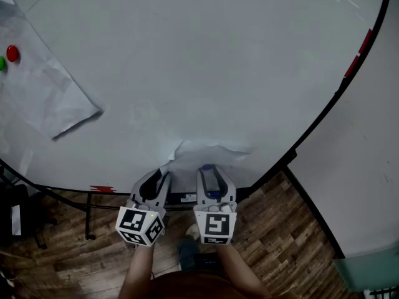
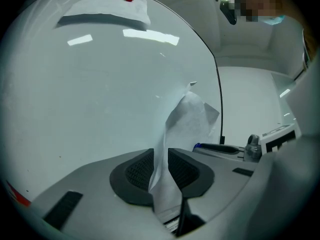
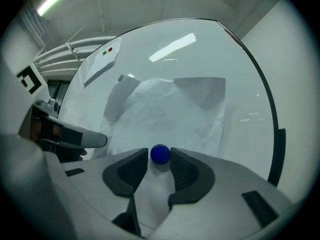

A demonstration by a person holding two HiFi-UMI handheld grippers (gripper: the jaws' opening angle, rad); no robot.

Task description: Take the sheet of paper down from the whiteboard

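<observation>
Head view is showing the sheet of paper (image 1: 187, 161) lying against the lower middle of the whiteboard (image 1: 218, 61), just above the two grippers. The sheet is looking white and creased, its upper edge ragged and lifting off the board, so it is barely standing out from the pale surface. The left gripper (image 1: 161, 176) is pinching the sheet's left edge. In the left gripper view the dark ribbed pads (image 2: 137, 171) are pressing close on the paper (image 2: 187, 119), which is rising between them in a crumpled fold and curling away from the board (image 2: 75, 94).

The right gripper (image 1: 207, 170) is holding a blue magnet (image 1: 206, 167). In the right gripper view that round magnet (image 3: 160, 154) is sitting between the jaw tips of the gripper (image 3: 160, 161), touching both, over the wrinkled sheet (image 3: 165, 109), whose upper corners are folding forward.

A second sheet (image 1: 43, 86) is hanging at the board's far left, well apart, with a red magnet (image 1: 12, 53) and a green magnet (image 1: 2, 63) on it. A thin black frame (image 1: 349, 83) is edging the board. A plain pale wall (image 1: 368, 154) is standing to the right, and a wooden floor (image 1: 268, 229) is showing below. A ceiling light (image 3: 50, 1) is glowing in the right gripper view.
</observation>
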